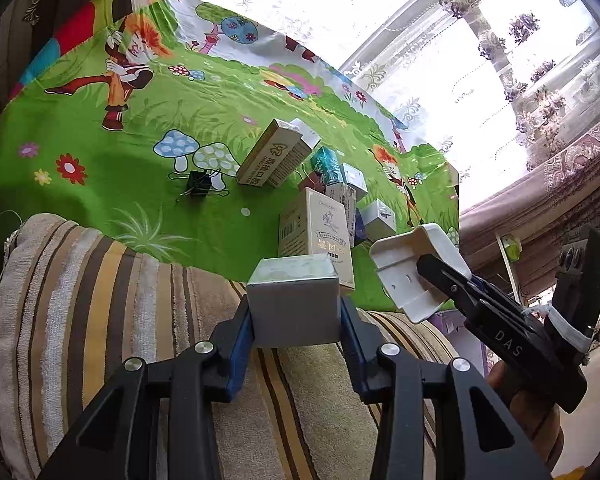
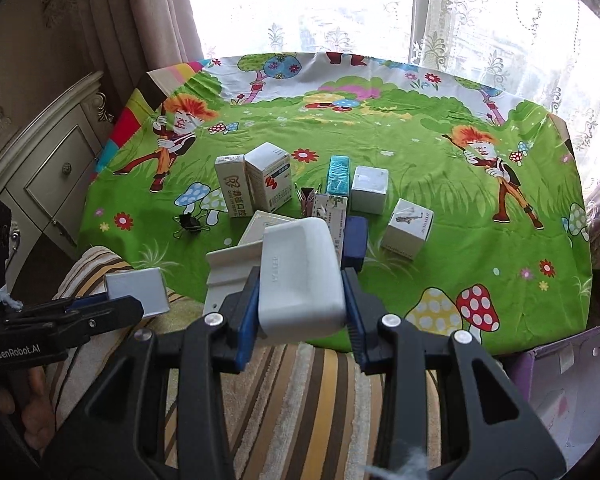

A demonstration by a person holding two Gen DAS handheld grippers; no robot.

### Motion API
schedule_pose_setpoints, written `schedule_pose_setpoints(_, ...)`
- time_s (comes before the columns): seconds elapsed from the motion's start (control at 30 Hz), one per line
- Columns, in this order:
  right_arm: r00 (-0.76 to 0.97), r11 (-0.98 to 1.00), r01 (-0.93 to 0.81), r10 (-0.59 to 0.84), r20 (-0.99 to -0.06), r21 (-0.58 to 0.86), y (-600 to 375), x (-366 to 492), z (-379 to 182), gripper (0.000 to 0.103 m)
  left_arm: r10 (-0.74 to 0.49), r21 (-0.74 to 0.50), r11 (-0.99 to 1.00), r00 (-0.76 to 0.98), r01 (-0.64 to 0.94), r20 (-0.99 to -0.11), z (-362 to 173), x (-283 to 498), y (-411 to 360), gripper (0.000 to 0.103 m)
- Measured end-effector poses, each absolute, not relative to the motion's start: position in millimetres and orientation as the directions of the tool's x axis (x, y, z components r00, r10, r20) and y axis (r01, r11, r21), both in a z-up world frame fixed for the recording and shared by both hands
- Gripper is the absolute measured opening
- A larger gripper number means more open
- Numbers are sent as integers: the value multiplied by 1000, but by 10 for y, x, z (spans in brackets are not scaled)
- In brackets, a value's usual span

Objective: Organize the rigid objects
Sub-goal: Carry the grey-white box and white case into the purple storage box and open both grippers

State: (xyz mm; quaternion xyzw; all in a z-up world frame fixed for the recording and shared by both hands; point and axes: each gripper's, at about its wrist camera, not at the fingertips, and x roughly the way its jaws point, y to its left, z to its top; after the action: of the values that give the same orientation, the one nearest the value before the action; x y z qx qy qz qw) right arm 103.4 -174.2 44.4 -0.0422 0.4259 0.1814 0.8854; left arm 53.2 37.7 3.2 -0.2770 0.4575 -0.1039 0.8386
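1. Over the striped cushion (image 2: 300,392) at the near edge of the green cartoon tablecloth (image 2: 440,240), the left gripper (image 1: 296,312) pinches a small white box (image 1: 294,300) between its jaws
2. Beside it, the right gripper (image 2: 302,300) has its jaws pressed on a white plastic case (image 2: 300,276)
3. Toward the cloth's middle stand several cartons, among them a beige toothpaste box (image 2: 232,184) and a teal box (image 2: 338,174)
4. A black binder clip (image 2: 190,224) lies near the cloth's left edge
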Motion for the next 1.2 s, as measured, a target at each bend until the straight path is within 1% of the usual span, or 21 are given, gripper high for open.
schedule_pose_setpoints(0.33, 600, 946, -277, 306, -739, 167, -2430, 737, 511, 42, -465, -551, 834, 535, -2, -705, 133, 541, -116, 42)
schedule_pose_setpoints(0.77, 616, 944, -209, 329, -716, 253, -3021, 570, 484, 42, -535, -563, 820, 485, 103, -692, 197, 574, -770, 42)
schedule_pose_setpoints(1.0, 644, 948, -124, 302, -703, 293, -3514, 509, 469, 42, -593, -591, 790, 446, 164, -670, 211, 594, -1159, 42)
schedule_pose_setpoints(1.2, 662, 951, 0, 232, -712, 310, -4094, 402, 388, 43, -658, -630, 745, 392, 218, -642, 195, 660, -1552, 42)
